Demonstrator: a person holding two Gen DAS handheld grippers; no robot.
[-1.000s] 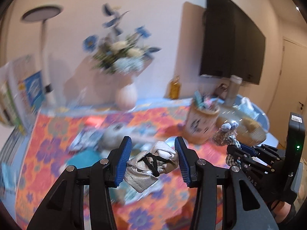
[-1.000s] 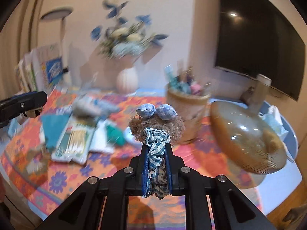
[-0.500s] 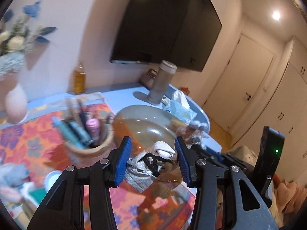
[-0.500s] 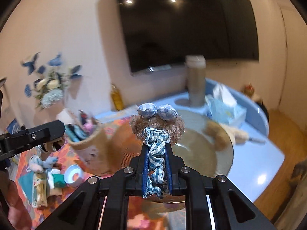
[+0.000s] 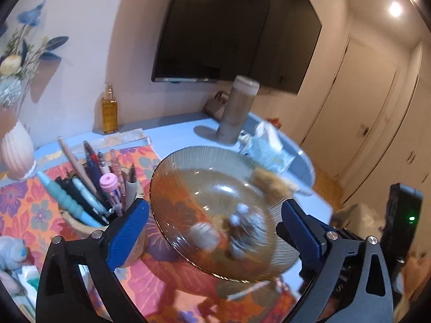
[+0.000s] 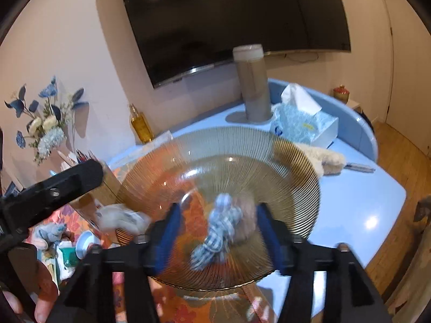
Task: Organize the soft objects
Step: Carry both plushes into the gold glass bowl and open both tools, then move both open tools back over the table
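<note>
A ribbed amber glass bowl [image 5: 188,169] stands on the table; it also shows in the right wrist view [image 6: 291,177]. My left gripper [image 5: 214,231] is open above it, and a blurred beige cloth bundle [image 5: 204,238] is below the fingers in the bowl. My right gripper [image 6: 219,231] is open over the bowl, and the blue checked curly-haired doll [image 6: 219,226] is blurred, loose between the fingers; it shows in the left wrist view [image 5: 246,234] too. The cloth bundle appears blurred at the bowl's left rim in the right wrist view [image 6: 121,218].
A pen holder [image 5: 89,188] stands left of the bowl on the floral cloth [image 5: 24,204]. A tissue box [image 6: 304,123], a tall brown cylinder [image 6: 253,83], a fluffy duster [image 6: 323,158] and an oil bottle [image 5: 109,110] lie behind. More soft toys [image 6: 51,232] lie left.
Both grippers swung right over the amber bowl and opened. The cloth bundle and the checked doll have left the fingers and are dropping into the bowl.
</note>
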